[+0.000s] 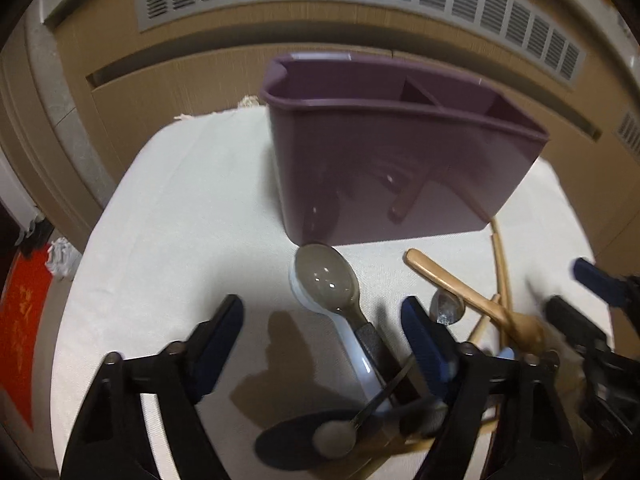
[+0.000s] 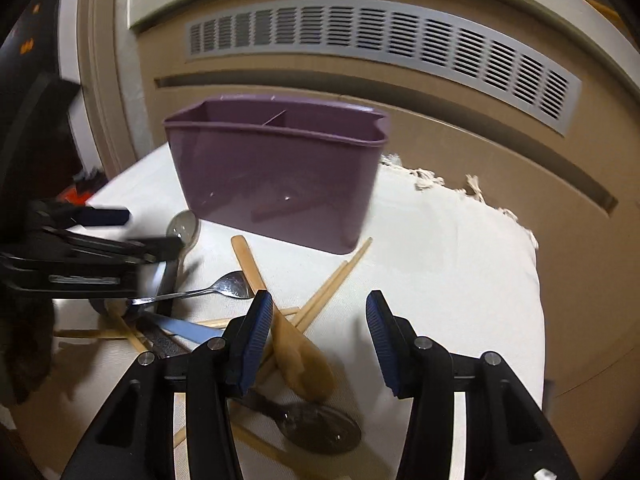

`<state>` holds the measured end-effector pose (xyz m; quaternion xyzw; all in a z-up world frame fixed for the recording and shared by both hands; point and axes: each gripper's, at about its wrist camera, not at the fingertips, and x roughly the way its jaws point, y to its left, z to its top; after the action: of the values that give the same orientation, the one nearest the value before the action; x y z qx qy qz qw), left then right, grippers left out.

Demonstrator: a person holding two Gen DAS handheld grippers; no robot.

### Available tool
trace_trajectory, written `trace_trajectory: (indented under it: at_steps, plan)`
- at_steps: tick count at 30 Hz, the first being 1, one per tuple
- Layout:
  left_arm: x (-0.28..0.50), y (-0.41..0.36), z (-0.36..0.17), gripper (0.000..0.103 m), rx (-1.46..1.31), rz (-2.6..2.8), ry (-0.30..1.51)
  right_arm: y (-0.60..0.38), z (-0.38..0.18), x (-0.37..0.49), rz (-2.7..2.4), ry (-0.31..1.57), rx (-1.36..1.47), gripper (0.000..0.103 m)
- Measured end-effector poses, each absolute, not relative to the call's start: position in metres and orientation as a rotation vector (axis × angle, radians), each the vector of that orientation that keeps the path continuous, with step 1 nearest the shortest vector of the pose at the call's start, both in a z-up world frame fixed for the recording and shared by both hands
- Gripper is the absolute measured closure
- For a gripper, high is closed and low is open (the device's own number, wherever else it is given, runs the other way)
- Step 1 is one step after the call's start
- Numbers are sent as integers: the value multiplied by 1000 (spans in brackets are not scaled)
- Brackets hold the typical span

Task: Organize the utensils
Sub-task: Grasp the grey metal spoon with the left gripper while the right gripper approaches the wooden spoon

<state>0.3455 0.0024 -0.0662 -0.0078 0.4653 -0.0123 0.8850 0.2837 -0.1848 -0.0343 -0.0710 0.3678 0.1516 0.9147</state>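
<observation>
Pick-up step: utensils (image 2: 240, 312) lay heaped on the cloth (image 1: 180, 220) before the empty-looking caddy (image 1: 400, 168); left gripper (image 1: 324, 320) spread astride the grey spoon (image 1: 328, 280), right gripper (image 2: 320, 320) spread, empty, beside the wooden spoon (image 2: 296, 352); next, seemingly, pinch a handle.

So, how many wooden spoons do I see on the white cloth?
1. The wooden spoon lies in front of the purple utensil holder, its bowl nearest the camera, across the wooden chopsticks. Another could be hidden under the pile.
</observation>
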Motion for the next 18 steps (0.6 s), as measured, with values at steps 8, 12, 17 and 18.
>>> trace_trajectory:
  at_steps: [8,12,17,18]
  plan:
    - [373,-7,-79,36,16,81,1038,-199,-25,269,321,690,-99,44]
    - [377,-5,-81,42,-14,54,1061,-199,-27,268,328,695,-91,43]
    - [366,-7,-75,66,22,6,1011,-199,-31,271,322,709,-89,43]
    - [362,-4,-71,66,11,-6,991,-199,-31,271,320,708,-89,43]
